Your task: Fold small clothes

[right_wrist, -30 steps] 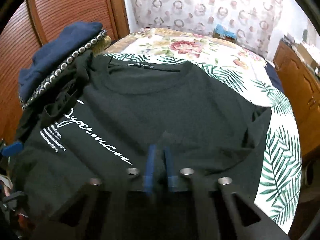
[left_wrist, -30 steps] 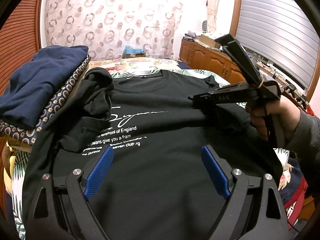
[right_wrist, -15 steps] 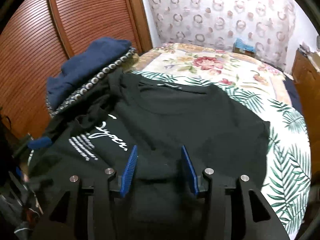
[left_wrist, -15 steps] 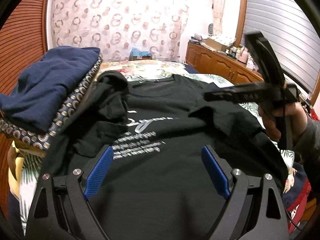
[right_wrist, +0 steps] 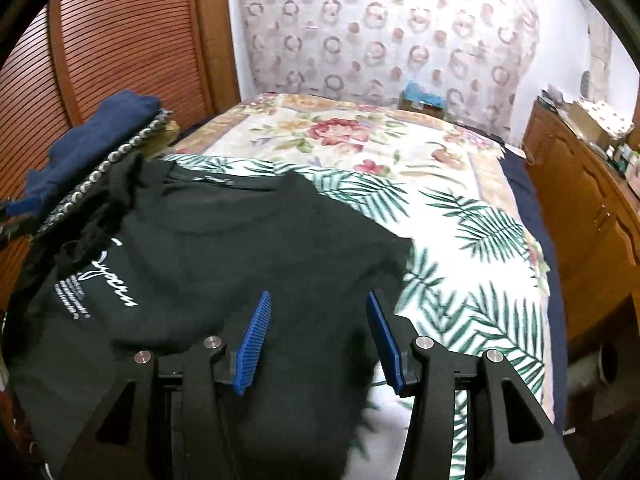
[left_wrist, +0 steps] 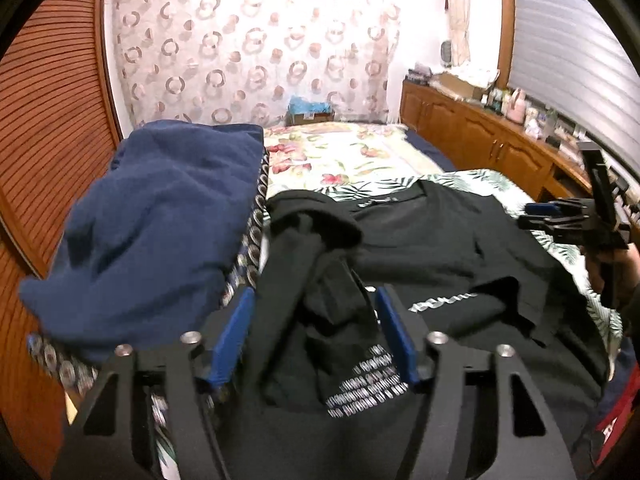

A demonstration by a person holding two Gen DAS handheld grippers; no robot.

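A black T-shirt (right_wrist: 224, 256) with white lettering lies on the bed, its right side folded in over the body. It also shows in the left wrist view (left_wrist: 448, 264). Its left sleeve (left_wrist: 316, 236) is bunched up against a clothes pile. My left gripper (left_wrist: 314, 312) is open, its blue pads on either side of that bunched sleeve. My right gripper (right_wrist: 318, 318) is open and empty above the shirt's folded right edge. It also shows at the right of the left wrist view (left_wrist: 560, 216).
A pile of folded clothes, navy on top (left_wrist: 160, 216), sits on the bed's left side by a wooden slatted door (right_wrist: 120, 40). The floral and palm-leaf bedspread (right_wrist: 460, 248) extends right. A wooden cabinet (right_wrist: 580, 184) with clutter lines the right wall.
My right gripper opened, let go of the shirt's right side, which now lies folded over, and drew back. My left gripper moved left to the bunched sleeve and narrowed around it.
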